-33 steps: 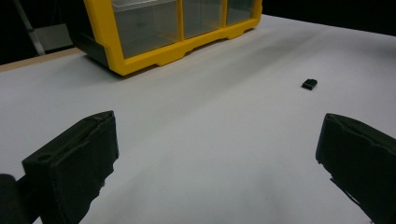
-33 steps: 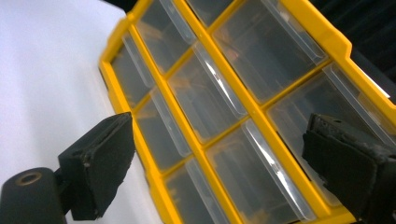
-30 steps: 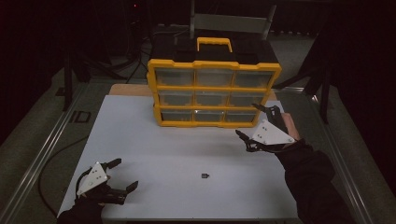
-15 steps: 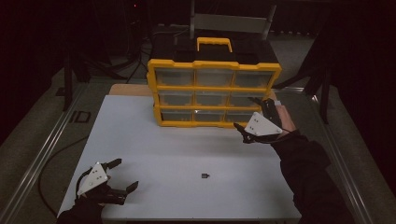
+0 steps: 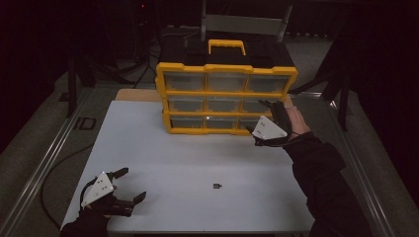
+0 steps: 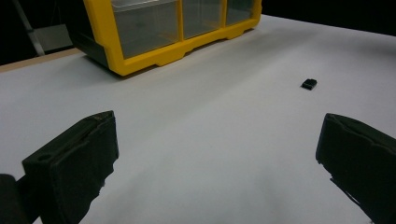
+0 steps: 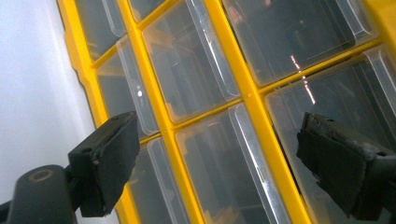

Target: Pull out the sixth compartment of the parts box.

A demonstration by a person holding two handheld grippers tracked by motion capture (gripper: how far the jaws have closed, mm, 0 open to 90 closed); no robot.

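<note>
Nine clear drawers in three rows fill the yellow drawer cabinet, which stands at the far edge of the white table. The right gripper is up against the cabinet's right column, jaws spread wide and empty, framing the middle and lower drawers. Judged step: reaching to open a right-hand drawer. Which drawer is meant cannot be told. The next move calls for closing the jaws on that drawer's front lip and pulling straight toward the near side. The left gripper rests at the near left corner, jaws wide, holding nothing. A small black part lies loose near the table's middle, well apart from both grippers.
</note>
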